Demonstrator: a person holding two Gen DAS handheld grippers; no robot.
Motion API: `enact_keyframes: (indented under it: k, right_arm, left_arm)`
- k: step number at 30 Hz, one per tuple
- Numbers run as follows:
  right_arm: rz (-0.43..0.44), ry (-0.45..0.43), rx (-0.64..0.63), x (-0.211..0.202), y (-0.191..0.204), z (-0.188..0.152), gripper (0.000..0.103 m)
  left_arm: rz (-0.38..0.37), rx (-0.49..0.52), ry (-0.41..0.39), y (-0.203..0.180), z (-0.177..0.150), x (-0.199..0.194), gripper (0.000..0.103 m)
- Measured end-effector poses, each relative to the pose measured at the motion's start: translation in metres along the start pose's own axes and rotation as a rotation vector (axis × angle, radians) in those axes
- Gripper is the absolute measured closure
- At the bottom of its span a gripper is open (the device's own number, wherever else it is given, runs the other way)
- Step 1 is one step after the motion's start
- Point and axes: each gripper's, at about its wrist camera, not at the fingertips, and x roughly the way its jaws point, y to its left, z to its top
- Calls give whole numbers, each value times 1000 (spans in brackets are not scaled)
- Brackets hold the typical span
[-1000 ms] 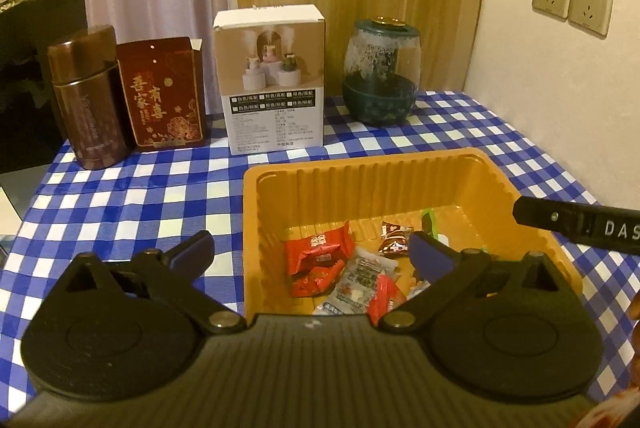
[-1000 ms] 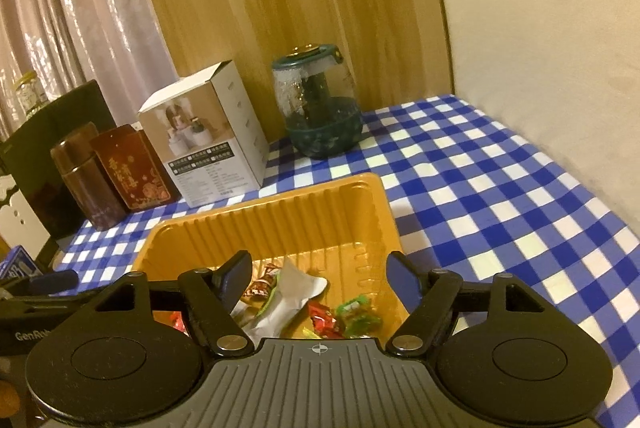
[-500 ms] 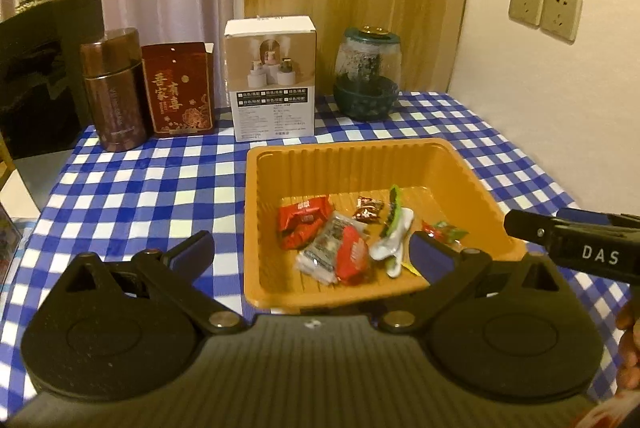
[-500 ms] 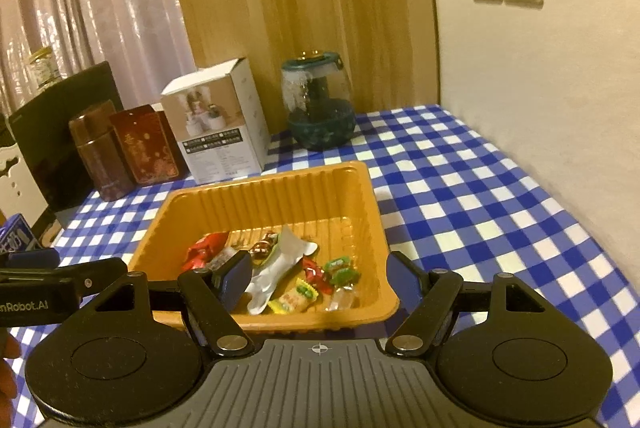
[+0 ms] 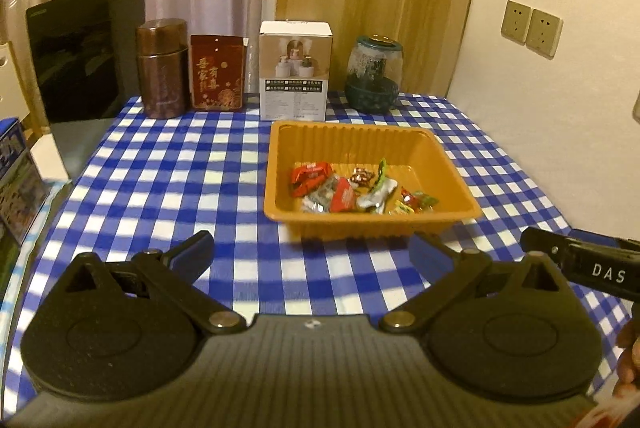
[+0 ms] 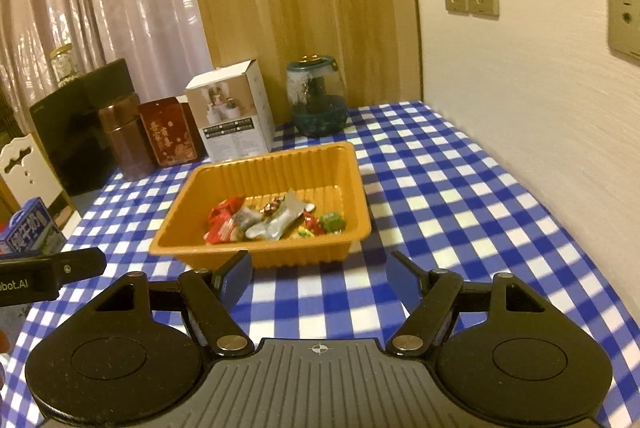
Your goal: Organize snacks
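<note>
- The left gripper (image 5: 312,252), at the bottom of its frame, has its jaws spread wide and holds nothing.
- The right gripper (image 6: 320,274), at the bottom of its own frame, is likewise spread and holds nothing.
- The tray (image 5: 352,143) sits mid-frame on the checked cloth (image 5: 168,179), apart from both grippers.
- The snacks (image 5: 344,187) lie in a heap on the tray floor: red packs to the left, a silver one in the middle, small green and red sweets to the right.
- Along the upper edge of the cloth stand a tin (image 5: 162,67), a red box (image 5: 217,77), a white box (image 5: 295,69) and a jar (image 5: 374,73).
</note>
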Motion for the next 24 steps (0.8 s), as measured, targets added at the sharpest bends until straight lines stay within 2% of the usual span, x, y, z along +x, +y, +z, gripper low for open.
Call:
enact_keyframes:
  k: [11, 24]
  right_arm:
    - [18, 2, -9, -78, 12, -17, 29]
    - [45, 4, -44, -145, 25, -33, 29]
  left_arm:
    - [22, -11, -2, -16, -27, -81, 0]
    - [42, -26, -30, -31, -39, -145, 0]
